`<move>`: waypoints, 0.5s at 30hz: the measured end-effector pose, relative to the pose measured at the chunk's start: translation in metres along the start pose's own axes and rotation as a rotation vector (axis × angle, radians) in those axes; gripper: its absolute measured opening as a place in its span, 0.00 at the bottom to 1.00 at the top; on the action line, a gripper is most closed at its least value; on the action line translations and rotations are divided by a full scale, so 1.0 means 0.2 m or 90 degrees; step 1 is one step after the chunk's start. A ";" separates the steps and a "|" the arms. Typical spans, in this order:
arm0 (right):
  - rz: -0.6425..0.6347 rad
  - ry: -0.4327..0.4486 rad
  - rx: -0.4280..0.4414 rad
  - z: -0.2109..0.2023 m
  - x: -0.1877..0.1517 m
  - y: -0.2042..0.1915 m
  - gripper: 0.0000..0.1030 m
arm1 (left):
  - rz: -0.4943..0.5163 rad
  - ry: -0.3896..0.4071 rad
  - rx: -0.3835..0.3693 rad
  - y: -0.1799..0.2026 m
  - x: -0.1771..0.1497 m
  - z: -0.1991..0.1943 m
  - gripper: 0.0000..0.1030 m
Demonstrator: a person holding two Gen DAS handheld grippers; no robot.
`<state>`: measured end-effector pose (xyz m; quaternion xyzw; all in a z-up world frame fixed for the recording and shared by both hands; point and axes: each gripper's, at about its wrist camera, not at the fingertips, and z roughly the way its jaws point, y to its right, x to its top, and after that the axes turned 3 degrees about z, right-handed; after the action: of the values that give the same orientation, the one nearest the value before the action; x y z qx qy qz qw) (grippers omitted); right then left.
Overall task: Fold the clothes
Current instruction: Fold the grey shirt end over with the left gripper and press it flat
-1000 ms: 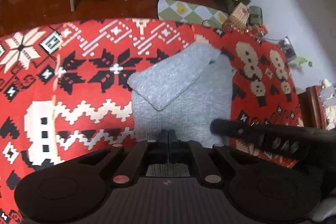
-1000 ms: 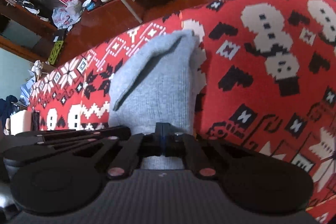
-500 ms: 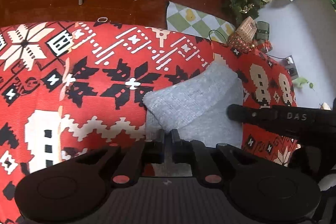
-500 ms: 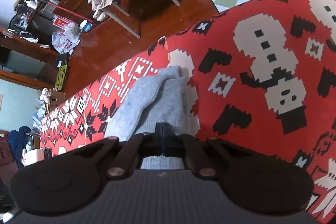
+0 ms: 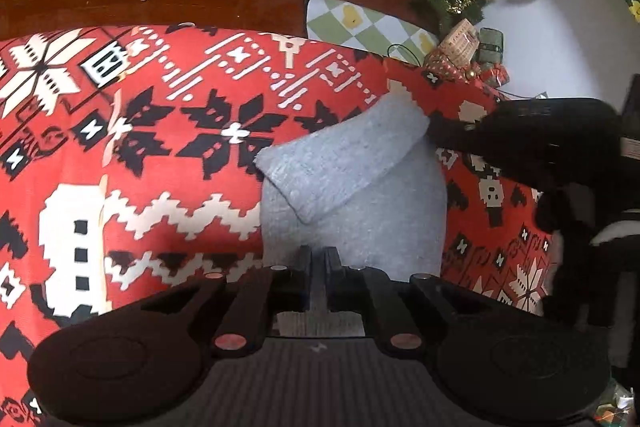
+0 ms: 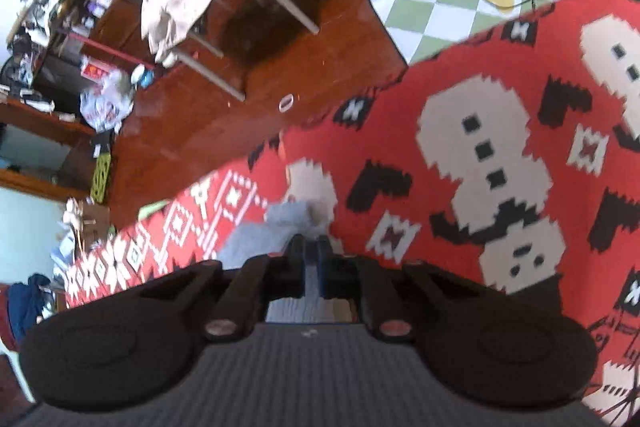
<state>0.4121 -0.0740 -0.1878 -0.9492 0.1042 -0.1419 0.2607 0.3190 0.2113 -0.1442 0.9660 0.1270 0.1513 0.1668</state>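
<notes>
Left gripper jaws pinched tight on grey garment near edge. Right gripper likewise, jaws clamped on it, over red patterned cloth.

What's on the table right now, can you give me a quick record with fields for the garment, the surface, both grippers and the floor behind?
garment: grey knit garment, one flap folded across its body
surface: red patterned cloth
left gripper: shut on the garment's near edge
right gripper: shut on grey fabric
floor behind: checkered mat, wrapped gifts
</notes>
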 end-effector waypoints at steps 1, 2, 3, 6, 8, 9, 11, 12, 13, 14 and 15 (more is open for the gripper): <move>-0.001 0.007 0.000 -0.03 0.00 0.00 0.08 | -0.004 0.002 -0.002 -0.01 -0.01 -0.01 0.06; -0.001 0.012 0.001 -0.06 0.00 -0.01 0.09 | -0.008 0.005 -0.006 -0.01 -0.01 -0.03 0.06; 0.002 0.011 0.008 -0.09 -0.02 -0.01 0.09 | -0.011 0.007 -0.014 -0.01 -0.02 -0.05 0.06; 0.003 -0.012 0.029 -0.17 -0.11 -0.04 0.10 | -0.009 0.000 -0.041 0.01 -0.05 -0.10 0.06; 0.000 -0.041 0.040 -0.19 -0.22 -0.07 0.10 | -0.001 -0.012 -0.060 0.03 -0.09 -0.11 0.07; 0.001 -0.056 0.045 -0.21 -0.27 -0.08 0.10 | 0.003 -0.019 -0.063 0.03 -0.12 -0.11 0.07; 0.008 -0.085 0.049 -0.21 -0.39 -0.09 0.10 | 0.003 -0.033 -0.066 0.03 -0.17 -0.09 0.06; 0.013 -0.096 0.049 -0.21 -0.44 -0.09 0.10 | 0.003 -0.039 -0.067 0.04 -0.19 -0.09 0.06; 0.018 -0.106 0.049 -0.21 -0.49 -0.09 0.10 | 0.001 -0.042 -0.065 0.03 -0.20 -0.08 0.07; 0.022 -0.112 0.051 -0.20 -0.54 -0.09 0.10 | -0.002 -0.044 -0.062 0.02 -0.22 -0.07 0.07; 0.026 -0.118 0.052 -0.19 -0.59 -0.09 0.10 | -0.004 -0.046 -0.060 0.02 -0.23 -0.06 0.07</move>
<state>0.2916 -0.0455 -0.1719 -0.9446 0.0928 -0.0522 0.3105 0.2733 0.1985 -0.1432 0.9615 0.1168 0.1213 0.2172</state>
